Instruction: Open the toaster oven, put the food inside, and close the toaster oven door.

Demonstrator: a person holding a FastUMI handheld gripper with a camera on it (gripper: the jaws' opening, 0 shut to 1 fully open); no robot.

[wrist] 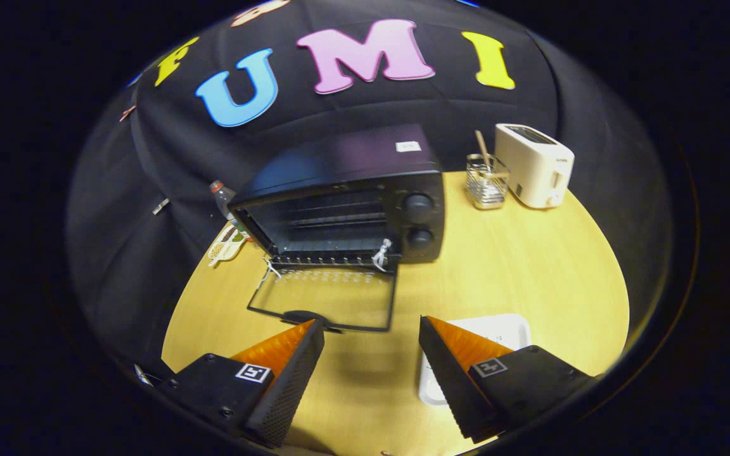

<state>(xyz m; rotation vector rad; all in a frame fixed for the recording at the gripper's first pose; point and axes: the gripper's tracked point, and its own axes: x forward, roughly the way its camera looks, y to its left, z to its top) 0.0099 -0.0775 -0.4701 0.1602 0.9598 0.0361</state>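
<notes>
A black toaster oven (346,196) stands on the wooden table (530,278) beyond my fingers. Its glass door (324,297) hangs fully down and lies flat toward me, its handle (305,318) just ahead of my left finger. The oven cavity looks dark, with a wire rack inside. My gripper (371,329) is open, nothing between its fingers, and hovers over the table in front of the door. A white tray (504,329) lies under and behind my right finger, mostly hidden by it; I cannot tell what is on it.
A white pop-up toaster (535,164) and a wire holder with a wooden utensil (486,180) stand at the back right. A plastic bottle (222,196) and a patterned item (227,244) sit to the left of the oven.
</notes>
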